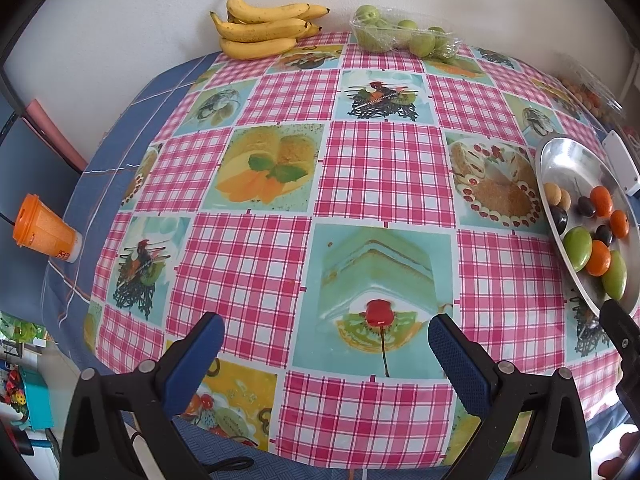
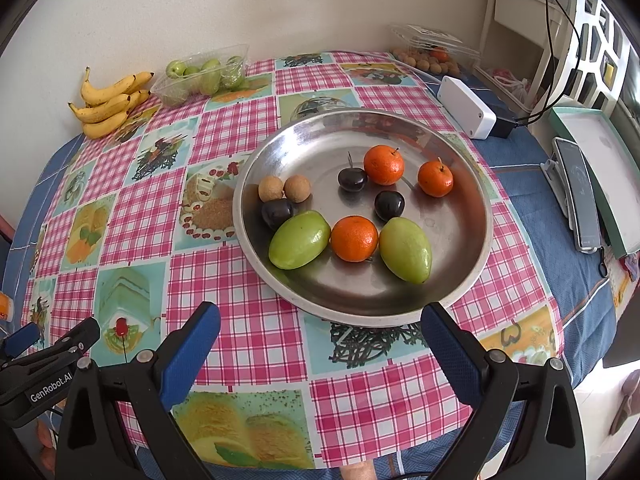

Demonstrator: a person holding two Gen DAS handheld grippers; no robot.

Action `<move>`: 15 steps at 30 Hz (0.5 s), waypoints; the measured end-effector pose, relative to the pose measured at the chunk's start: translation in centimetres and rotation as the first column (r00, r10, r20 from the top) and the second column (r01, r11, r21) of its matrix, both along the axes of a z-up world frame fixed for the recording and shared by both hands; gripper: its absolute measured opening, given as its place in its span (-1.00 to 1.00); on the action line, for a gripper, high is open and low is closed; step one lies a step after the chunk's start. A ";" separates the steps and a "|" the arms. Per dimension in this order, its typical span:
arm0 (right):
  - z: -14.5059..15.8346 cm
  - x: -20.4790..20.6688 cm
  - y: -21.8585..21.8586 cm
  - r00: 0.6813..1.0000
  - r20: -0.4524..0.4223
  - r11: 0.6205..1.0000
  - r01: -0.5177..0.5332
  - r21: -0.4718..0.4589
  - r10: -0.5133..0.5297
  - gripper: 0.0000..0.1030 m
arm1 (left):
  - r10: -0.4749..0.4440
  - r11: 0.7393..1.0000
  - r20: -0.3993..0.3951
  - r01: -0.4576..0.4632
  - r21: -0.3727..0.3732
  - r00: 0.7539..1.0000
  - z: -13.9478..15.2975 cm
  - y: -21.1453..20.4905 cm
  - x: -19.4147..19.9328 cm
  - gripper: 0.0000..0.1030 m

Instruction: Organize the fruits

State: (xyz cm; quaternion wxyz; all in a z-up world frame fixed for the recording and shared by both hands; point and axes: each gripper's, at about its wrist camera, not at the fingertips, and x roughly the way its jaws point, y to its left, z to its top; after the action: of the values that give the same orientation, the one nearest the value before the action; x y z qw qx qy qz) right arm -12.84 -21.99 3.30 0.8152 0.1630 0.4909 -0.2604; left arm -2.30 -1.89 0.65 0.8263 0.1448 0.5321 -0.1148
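A round metal plate (image 2: pixel 452 280) sits on the checked tablecloth and holds three oranges (image 2: pixel 354 239), two green fruits (image 2: pixel 299 240), three dark plums (image 2: pixel 389 205) and two small brown longans (image 2: pixel 297 188). My right gripper (image 2: pixel 320 332) is open and empty, just in front of the plate's near rim. My left gripper (image 1: pixel 326 340) is open and empty over the cloth, left of the plate (image 1: pixel 560 160). The left gripper's fingertip also shows at the right wrist view's left edge (image 2: pixel 24 338).
A banana bunch (image 1: pixel 264 26) and a clear tray of green fruit (image 1: pixel 400 36) lie by the back wall. A clear box of longans (image 2: pixel 434 56), a white box (image 2: pixel 466 106) and a phone on a stand (image 2: pixel 578 192) are at the right. An orange cup (image 1: pixel 44 234) lies left.
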 end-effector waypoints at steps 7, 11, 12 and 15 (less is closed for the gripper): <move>0.0 0.0 0.1 1.000 0.000 1.000 0.008 0.002 -0.008 0.95 | -0.002 1.000 0.001 0.002 0.002 1.000 0.0 0.0 0.0 1.00; 0.0 0.0 0.1 1.000 0.001 1.000 0.009 0.003 -0.009 0.95 | -0.009 1.000 0.007 0.009 0.013 1.000 0.0 -0.1 -0.1 1.00; 0.0 0.0 0.0 1.000 0.001 1.000 0.008 0.003 -0.008 0.95 | -0.010 1.000 0.008 0.010 0.014 1.000 0.0 -0.1 -0.1 1.00; 0.0 0.0 0.0 1.000 0.000 1.000 0.006 0.003 -0.006 0.95 | -0.014 1.000 0.012 0.013 0.017 1.000 0.1 -0.2 -0.1 1.00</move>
State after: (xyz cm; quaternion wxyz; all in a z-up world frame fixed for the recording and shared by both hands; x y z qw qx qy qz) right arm -12.89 -22.00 3.29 0.8142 0.1656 0.4908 -0.2624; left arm -2.45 -2.08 0.72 0.8275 0.1562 0.5270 -0.1149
